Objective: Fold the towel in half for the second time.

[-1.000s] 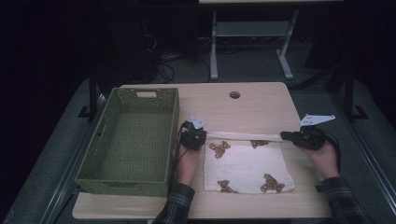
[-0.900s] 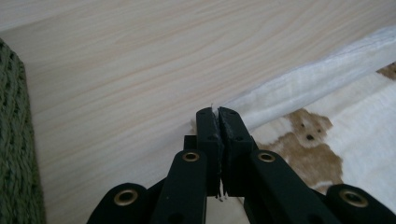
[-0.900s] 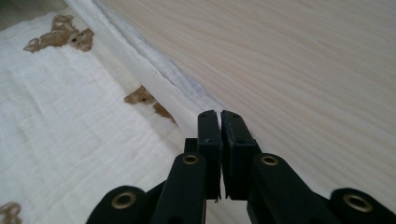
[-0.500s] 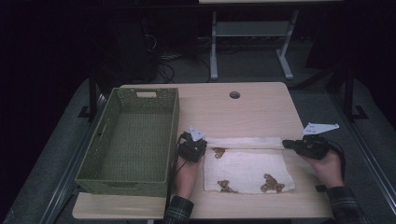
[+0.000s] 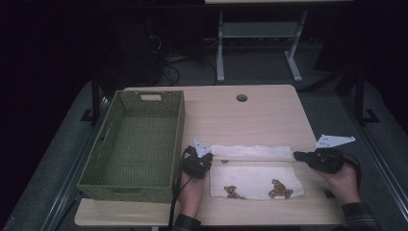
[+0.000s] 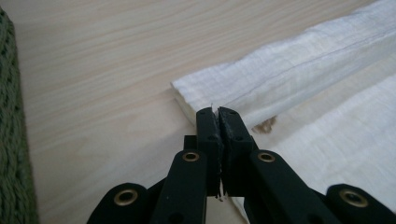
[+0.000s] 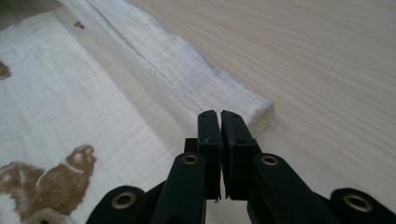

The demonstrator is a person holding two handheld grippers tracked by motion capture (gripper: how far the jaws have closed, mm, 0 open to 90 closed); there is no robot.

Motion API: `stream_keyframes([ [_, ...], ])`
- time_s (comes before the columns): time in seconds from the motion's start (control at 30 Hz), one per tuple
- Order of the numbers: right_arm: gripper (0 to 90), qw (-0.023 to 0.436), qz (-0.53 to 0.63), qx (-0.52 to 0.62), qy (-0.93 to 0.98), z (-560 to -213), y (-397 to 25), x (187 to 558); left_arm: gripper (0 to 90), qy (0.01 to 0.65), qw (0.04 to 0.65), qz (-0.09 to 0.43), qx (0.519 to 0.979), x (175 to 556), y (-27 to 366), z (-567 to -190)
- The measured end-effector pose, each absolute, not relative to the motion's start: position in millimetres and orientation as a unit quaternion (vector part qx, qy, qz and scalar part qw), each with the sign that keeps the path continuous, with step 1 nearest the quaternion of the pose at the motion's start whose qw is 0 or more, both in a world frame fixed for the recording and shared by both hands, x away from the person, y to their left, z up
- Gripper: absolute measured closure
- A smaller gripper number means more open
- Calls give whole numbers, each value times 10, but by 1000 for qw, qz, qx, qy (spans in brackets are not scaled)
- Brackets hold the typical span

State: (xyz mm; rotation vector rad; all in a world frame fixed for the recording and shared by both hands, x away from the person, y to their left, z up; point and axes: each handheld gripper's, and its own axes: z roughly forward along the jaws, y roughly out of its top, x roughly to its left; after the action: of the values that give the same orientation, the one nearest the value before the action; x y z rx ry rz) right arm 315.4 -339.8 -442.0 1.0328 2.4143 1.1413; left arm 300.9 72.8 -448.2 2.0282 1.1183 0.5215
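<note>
Cloth, white with brown bear prints, lies flat on the pale wooden desk, stretched between both tongs, its far edge folded over. Left tongs and right tongs are each clenched on a fold corner. Green woven basket stands beside the left tongs; dark floor surrounds the desk.

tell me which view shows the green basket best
The high view: the whole green basket sits at the table's left, empty, with its woven walls and handle slot plain. The left gripper view catches just a strip of its woven wall along the left edge, too little to judge shape or contents.
</note>
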Motion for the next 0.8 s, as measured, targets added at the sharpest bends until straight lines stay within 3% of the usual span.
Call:
stream_keyframes([
  [0.8, 868, 135, 403, 339, 839, -4421, -3430, 2638, 874, 436, 378, 196, 793, 2491, 752, -4460],
])
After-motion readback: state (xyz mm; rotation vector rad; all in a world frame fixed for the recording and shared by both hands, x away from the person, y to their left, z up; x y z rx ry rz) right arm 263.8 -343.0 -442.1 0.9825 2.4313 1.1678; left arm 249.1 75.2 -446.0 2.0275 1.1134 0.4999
